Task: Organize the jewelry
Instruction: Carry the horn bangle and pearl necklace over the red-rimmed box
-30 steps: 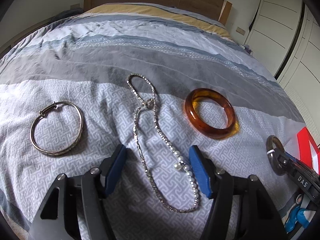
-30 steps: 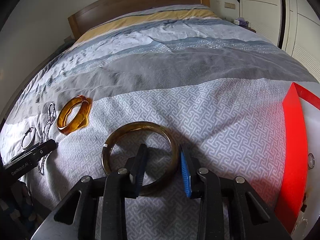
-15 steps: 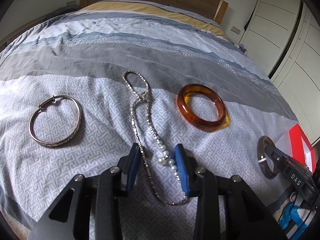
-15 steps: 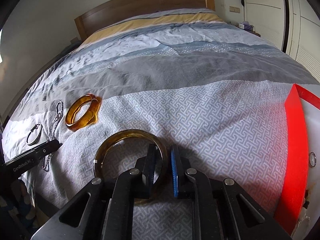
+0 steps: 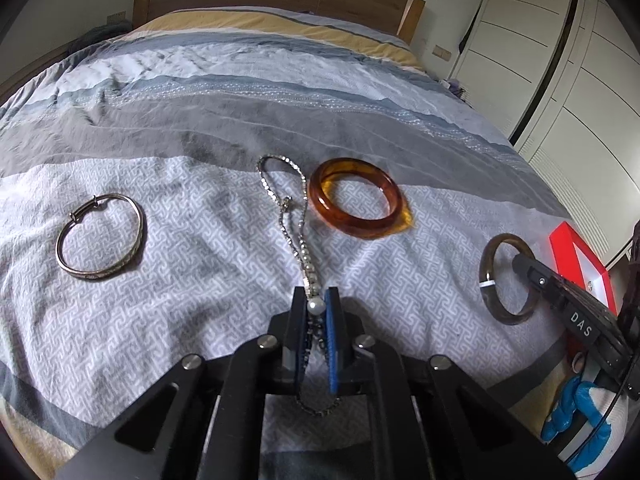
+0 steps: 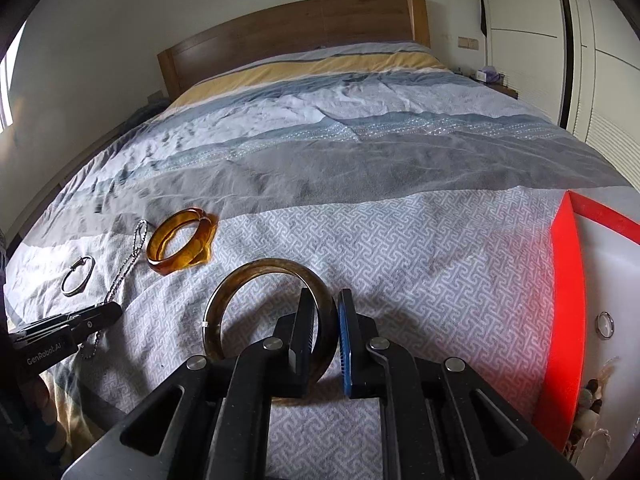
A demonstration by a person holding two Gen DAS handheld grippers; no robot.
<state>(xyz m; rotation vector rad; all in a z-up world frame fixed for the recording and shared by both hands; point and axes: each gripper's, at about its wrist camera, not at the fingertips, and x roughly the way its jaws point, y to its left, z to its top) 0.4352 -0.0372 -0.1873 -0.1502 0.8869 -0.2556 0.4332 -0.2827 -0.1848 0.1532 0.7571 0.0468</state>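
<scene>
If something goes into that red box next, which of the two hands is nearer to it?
The right. The right gripper is shut on the dark bangle, with the red box just beside it. The left gripper pinches the pearl necklace, farther from the box.

**Bedroom in Daylight**

A bed (image 6: 360, 168) fills both views, its cover banded in grey, white, blue and yellow, with a grey key-pattern band nearest the camera. A wooden headboard (image 6: 288, 36) stands at the top of the frame against a pale wall (image 6: 120, 20). White wardrobe doors (image 5: 568, 60) line the right edge. Soft daylight falls evenly.
</scene>
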